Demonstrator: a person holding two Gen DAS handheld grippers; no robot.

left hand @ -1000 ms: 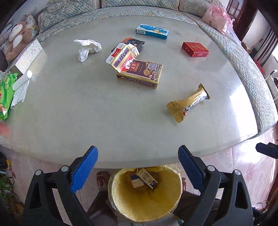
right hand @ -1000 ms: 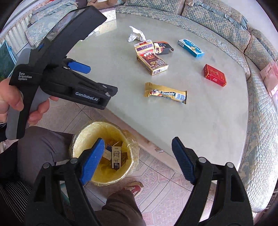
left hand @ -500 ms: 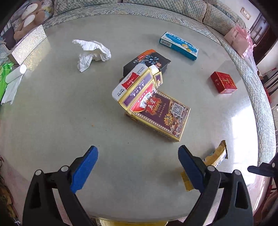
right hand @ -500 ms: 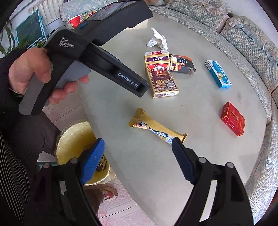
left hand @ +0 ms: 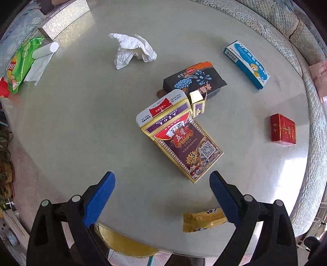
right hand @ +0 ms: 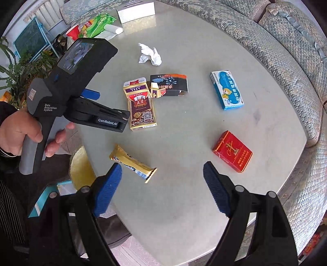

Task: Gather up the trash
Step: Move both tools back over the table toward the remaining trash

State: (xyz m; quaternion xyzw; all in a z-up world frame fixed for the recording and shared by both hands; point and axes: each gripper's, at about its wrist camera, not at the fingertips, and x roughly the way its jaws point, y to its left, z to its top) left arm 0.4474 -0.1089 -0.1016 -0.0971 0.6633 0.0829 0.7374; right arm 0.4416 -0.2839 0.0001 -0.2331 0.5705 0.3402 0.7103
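Observation:
My left gripper (left hand: 161, 196) is open and empty above the round table, just short of the opened purple-and-gold card box (left hand: 184, 143). A black carton (left hand: 194, 79) lies behind it, a crumpled white tissue (left hand: 132, 50) farther back. My right gripper (right hand: 161, 188) is open and empty over the table's near edge, with the gold snack wrapper (right hand: 132, 162) by its left finger. A red cigarette pack (right hand: 233, 151) and a blue-white box (right hand: 226, 90) lie to the right. The yellow-lined bin (right hand: 79, 167) shows under the table edge.
A silver box (left hand: 63, 19), a green snack bag (left hand: 22, 63) and a white roll (left hand: 46, 50) sit at the table's far left. A padded sofa (right hand: 286, 51) curves around the far and right sides. The left hand-held gripper body (right hand: 71, 98) fills the right wrist view's left.
Both grippers moved forward from above the bin to over the table. The card box is now close before the left gripper, the wrapper close before the right one. Both stayed open.

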